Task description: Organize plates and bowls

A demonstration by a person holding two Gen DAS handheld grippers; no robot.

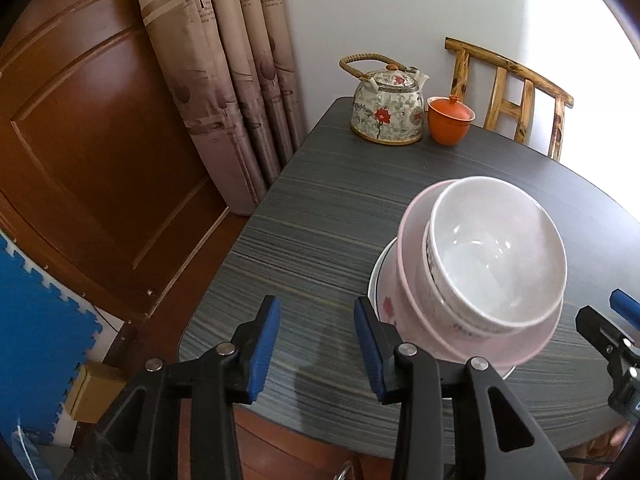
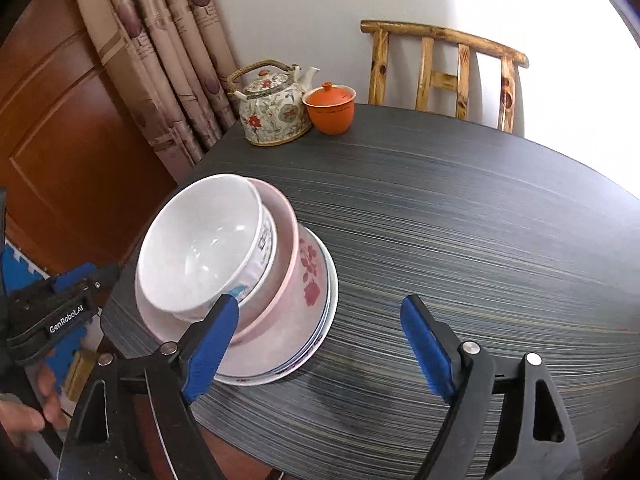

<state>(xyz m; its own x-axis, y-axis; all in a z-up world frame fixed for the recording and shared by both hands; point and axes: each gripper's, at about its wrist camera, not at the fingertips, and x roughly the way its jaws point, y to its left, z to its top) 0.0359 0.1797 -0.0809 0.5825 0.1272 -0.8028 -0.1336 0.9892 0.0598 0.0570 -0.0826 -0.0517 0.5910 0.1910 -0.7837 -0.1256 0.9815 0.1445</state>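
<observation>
Right wrist view: table (image 2: 480,220) fills the frame, stack at left centre: white plate (image 2: 320,340), pink bowl (image 2: 280,308), white bowl (image 2: 200,240) nested on top. We judge stacking done. Right gripper (image 2: 316,344) is wide, empty; left gripper (image 1: 316,348) is narrower, empty, beside the stack. Next move, we reckon: back both off without clipping the rims.
</observation>
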